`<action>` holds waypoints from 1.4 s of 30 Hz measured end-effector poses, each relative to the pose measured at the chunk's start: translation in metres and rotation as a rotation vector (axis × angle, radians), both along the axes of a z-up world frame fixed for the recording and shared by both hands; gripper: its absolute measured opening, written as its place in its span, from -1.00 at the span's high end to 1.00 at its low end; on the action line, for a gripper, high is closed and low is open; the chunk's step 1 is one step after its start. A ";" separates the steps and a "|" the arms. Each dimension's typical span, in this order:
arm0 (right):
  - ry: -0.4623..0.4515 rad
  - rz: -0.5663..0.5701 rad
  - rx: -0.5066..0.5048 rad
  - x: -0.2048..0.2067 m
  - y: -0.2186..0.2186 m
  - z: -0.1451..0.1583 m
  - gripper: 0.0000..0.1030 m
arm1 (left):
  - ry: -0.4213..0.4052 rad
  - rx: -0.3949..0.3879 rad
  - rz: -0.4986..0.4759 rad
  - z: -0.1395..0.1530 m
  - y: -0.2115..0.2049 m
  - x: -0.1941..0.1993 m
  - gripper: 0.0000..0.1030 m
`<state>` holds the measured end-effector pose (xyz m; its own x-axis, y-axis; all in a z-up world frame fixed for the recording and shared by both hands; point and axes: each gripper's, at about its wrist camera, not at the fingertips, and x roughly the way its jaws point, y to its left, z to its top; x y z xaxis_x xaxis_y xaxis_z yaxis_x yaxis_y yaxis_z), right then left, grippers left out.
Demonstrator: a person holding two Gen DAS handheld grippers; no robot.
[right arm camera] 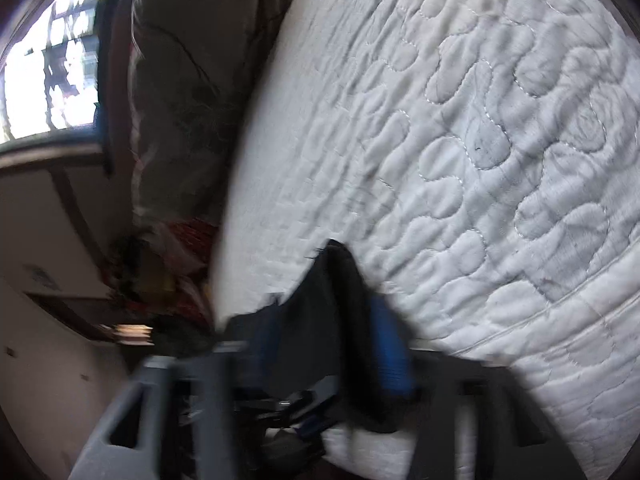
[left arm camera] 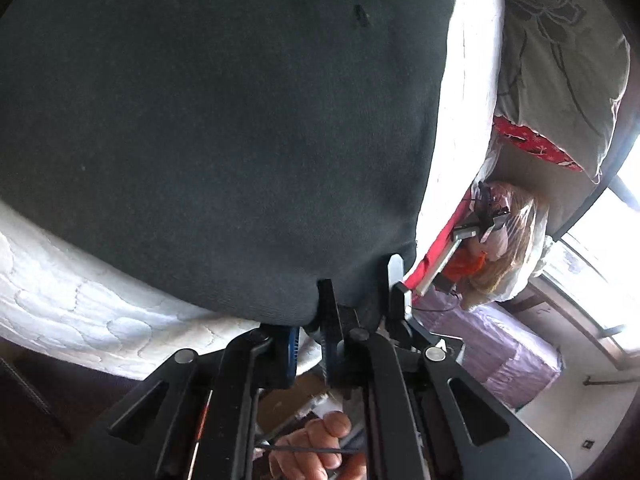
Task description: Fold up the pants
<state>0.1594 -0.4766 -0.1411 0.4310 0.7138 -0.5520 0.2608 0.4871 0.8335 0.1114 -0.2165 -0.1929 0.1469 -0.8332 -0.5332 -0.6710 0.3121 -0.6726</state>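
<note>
Dark grey pants (left arm camera: 220,120) lie spread over a white quilted mattress (left arm camera: 80,312) and fill most of the left wrist view. At the pants' near edge, my left gripper (left arm camera: 360,280) is shut, with the cloth pinched between its black fingers (left arm camera: 328,304). The right wrist view is blurred. There my right gripper (right arm camera: 324,344) is shut on a bunched dark piece of the pants (right arm camera: 340,276), which stands up between its blue-padded fingers (right arm camera: 390,344) at the edge of the mattress (right arm camera: 480,140).
A grey floral quilt (left arm camera: 560,60) and red patterned cloth (left arm camera: 532,144) lie beside the mattress. A plastic bag of things (left arm camera: 508,248) and a lilac box (left arm camera: 512,356) sit below. A window (right arm camera: 48,60) is bright. A person's hand (left arm camera: 320,452) grips the left handle.
</note>
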 end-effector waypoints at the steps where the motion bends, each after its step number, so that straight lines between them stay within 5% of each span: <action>1: 0.011 0.006 -0.007 0.001 0.002 -0.002 0.79 | 0.009 -0.016 0.002 0.000 0.001 0.000 0.89; 5: 0.000 -0.025 0.003 -0.003 0.001 0.006 0.79 | 0.008 -0.086 0.017 0.007 0.004 0.003 0.89; 14: -0.065 0.008 -0.003 -0.010 0.018 0.049 0.79 | -0.050 -0.114 0.019 0.030 0.015 0.000 0.89; 29: -0.101 0.069 -0.003 0.003 0.102 0.094 0.79 | -0.096 -0.196 0.159 0.040 0.099 -0.007 0.89; 42: -0.048 0.167 -0.044 0.025 0.208 0.078 0.76 | -0.047 -0.232 0.312 0.008 0.180 -0.011 0.89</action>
<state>0.1842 -0.2687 -0.0635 0.3355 0.7533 -0.5657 0.1336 0.5564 0.8201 0.1002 -0.0366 -0.1852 0.4317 -0.8424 -0.3225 -0.6763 -0.0658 -0.7337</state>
